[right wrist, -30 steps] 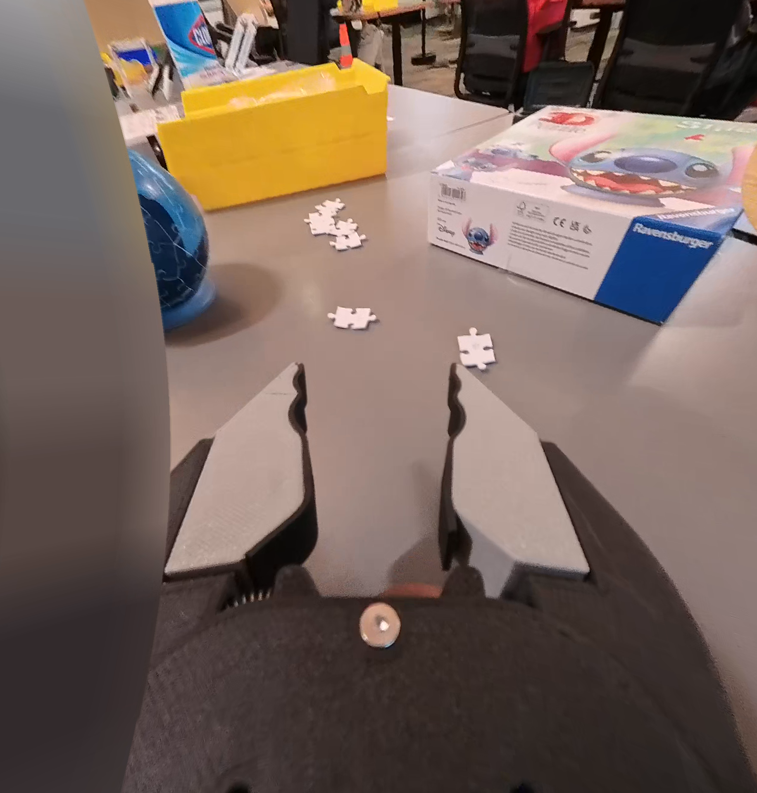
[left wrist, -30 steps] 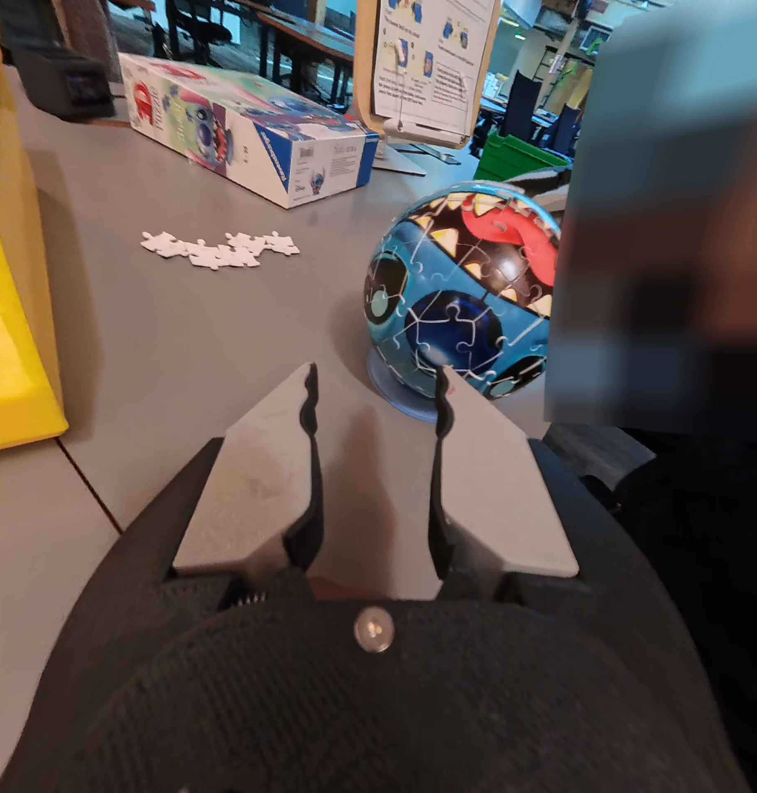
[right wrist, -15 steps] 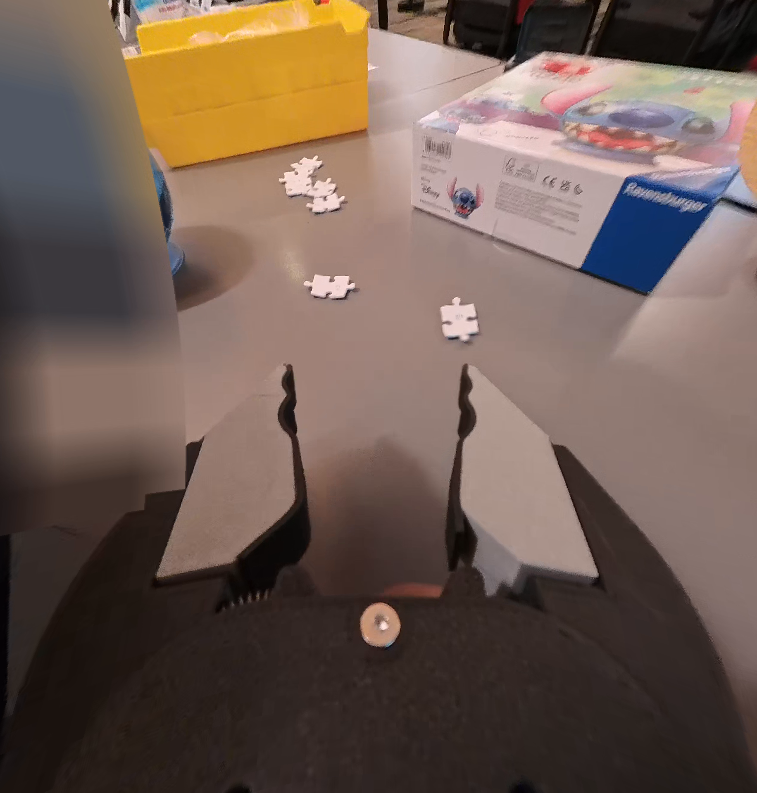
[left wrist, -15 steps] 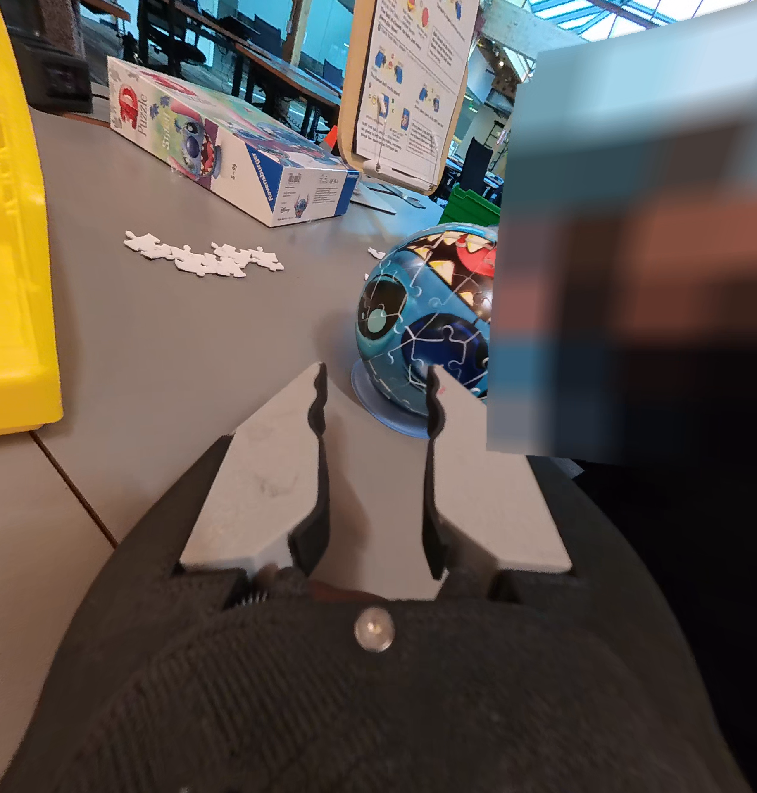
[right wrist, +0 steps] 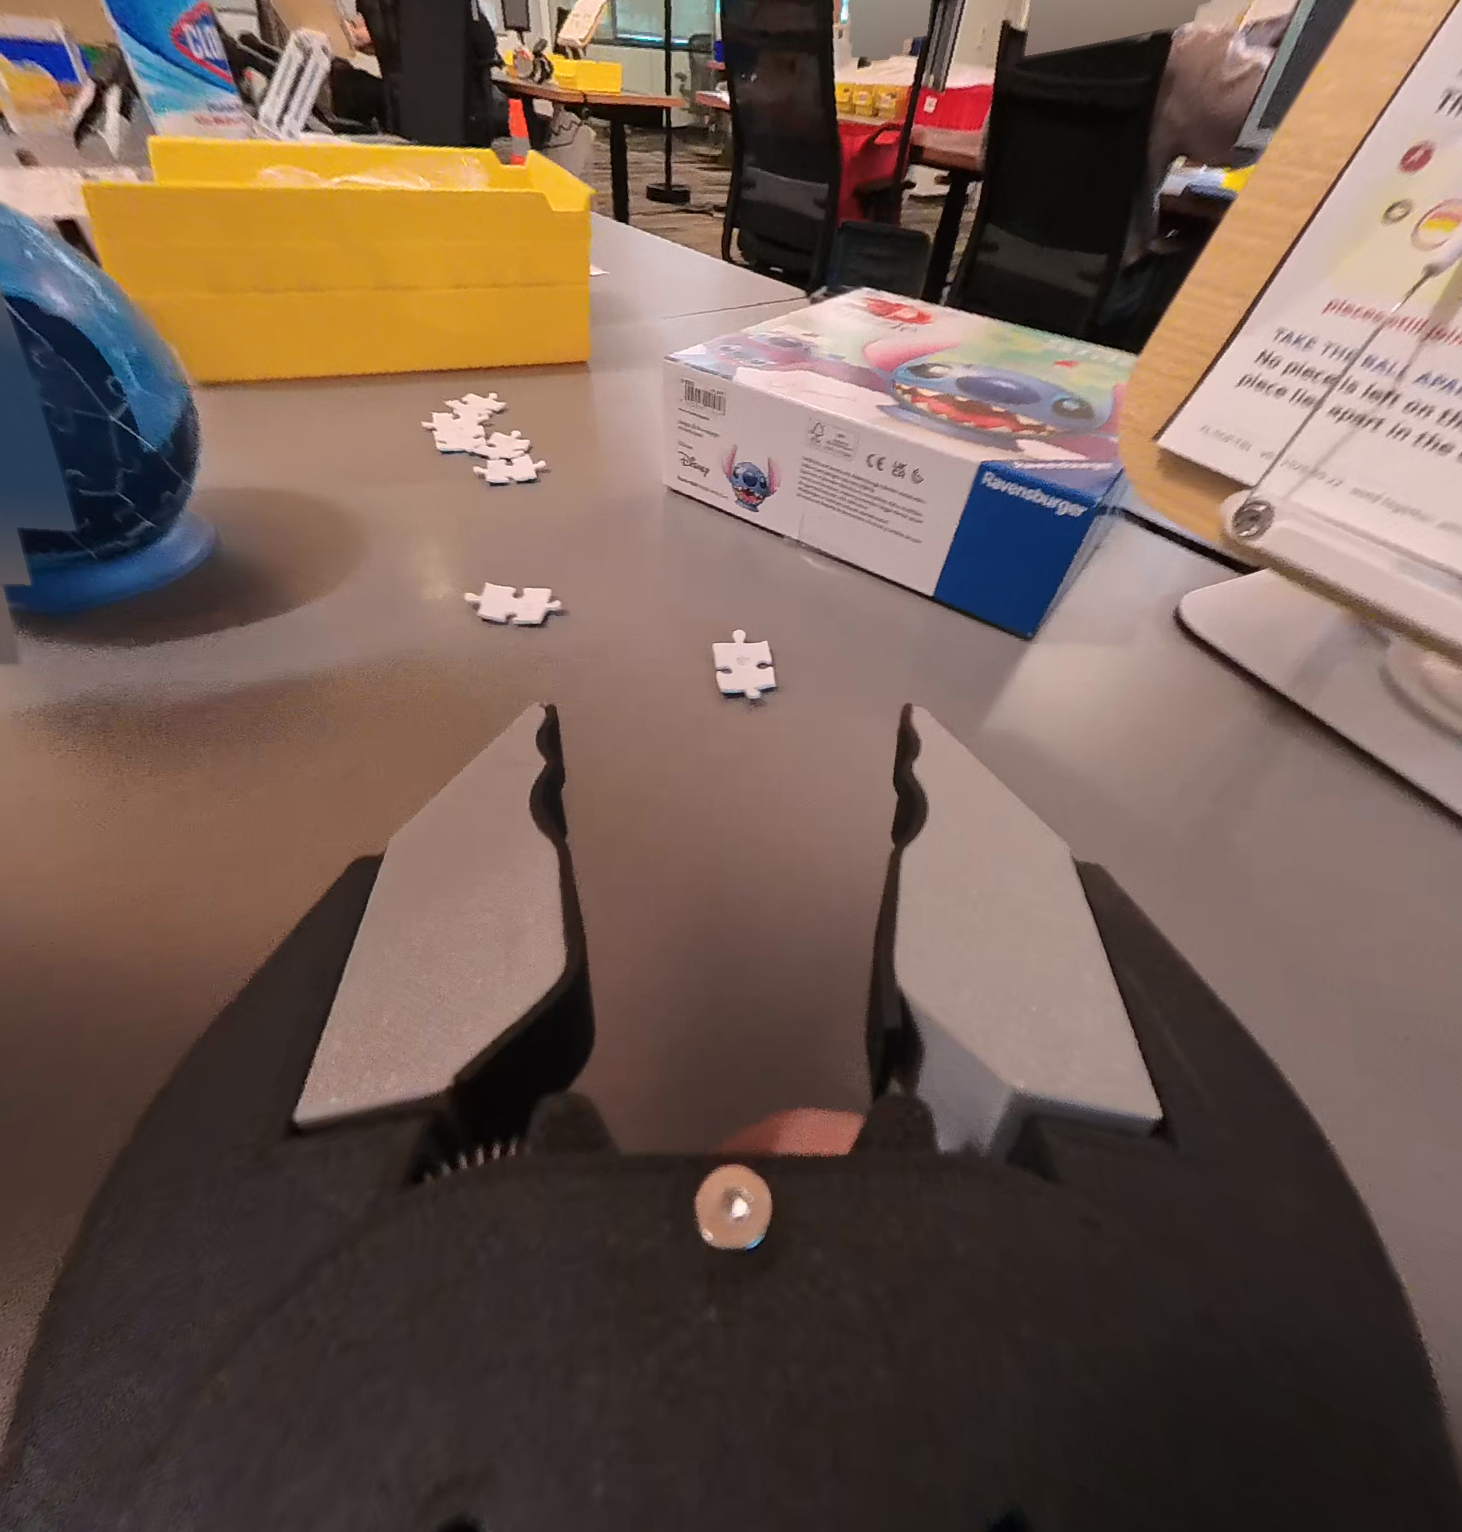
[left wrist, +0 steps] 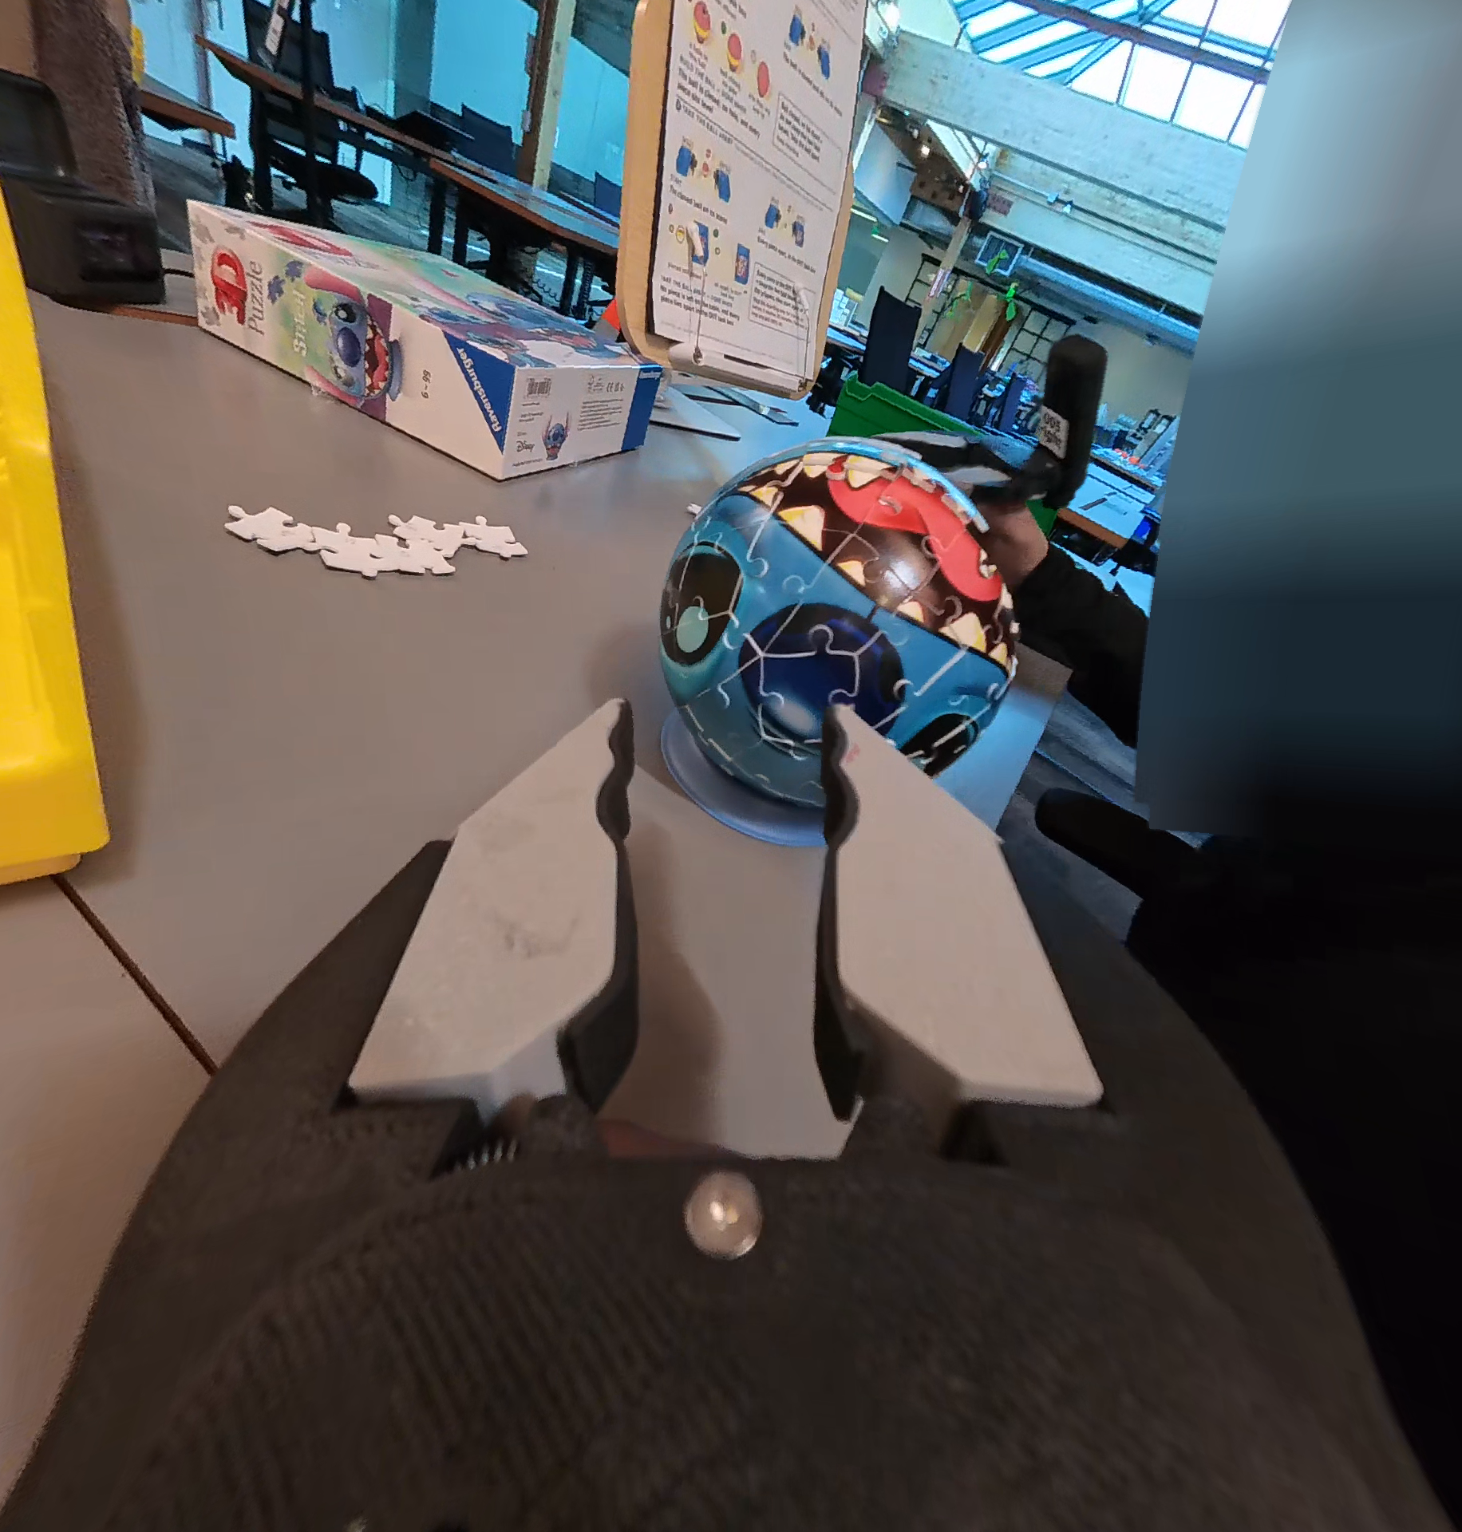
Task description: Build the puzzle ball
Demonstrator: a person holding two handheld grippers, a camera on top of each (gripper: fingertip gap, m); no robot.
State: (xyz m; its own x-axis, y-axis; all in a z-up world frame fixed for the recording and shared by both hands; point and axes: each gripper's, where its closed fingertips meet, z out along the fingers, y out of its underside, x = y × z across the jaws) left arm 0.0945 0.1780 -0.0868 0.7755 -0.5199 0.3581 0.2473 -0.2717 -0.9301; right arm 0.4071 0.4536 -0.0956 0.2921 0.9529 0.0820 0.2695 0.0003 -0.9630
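Note:
The blue puzzle ball (left wrist: 835,622) with a toothy red mouth stands on a blue ring base (left wrist: 736,808) on the grey table. My left gripper (left wrist: 723,729) is open and empty, just in front of the ball's base. In the right wrist view the ball (right wrist: 97,414) sits at the far left, partly hidden by a blur patch. My right gripper (right wrist: 723,721) is open and empty above the table. A single white puzzle piece (right wrist: 744,665) lies just ahead of it, a joined pair (right wrist: 514,603) to its left, and a cluster of pieces (right wrist: 483,439) farther back; the cluster also shows in the left wrist view (left wrist: 371,543).
The puzzle box (right wrist: 893,448) lies at the back right. A yellow bin (right wrist: 338,265) stands behind the pieces. An instruction board on a stand (right wrist: 1325,348) rises at the right. In the left wrist view the other gripper's handle (left wrist: 1059,423) shows behind the ball. My hands' fingertips stand some 45 cm from each other.
The right gripper has opened wider and swung right, bringing the instruction board into view. The left gripper's view has tilted up slightly, still facing the ball.

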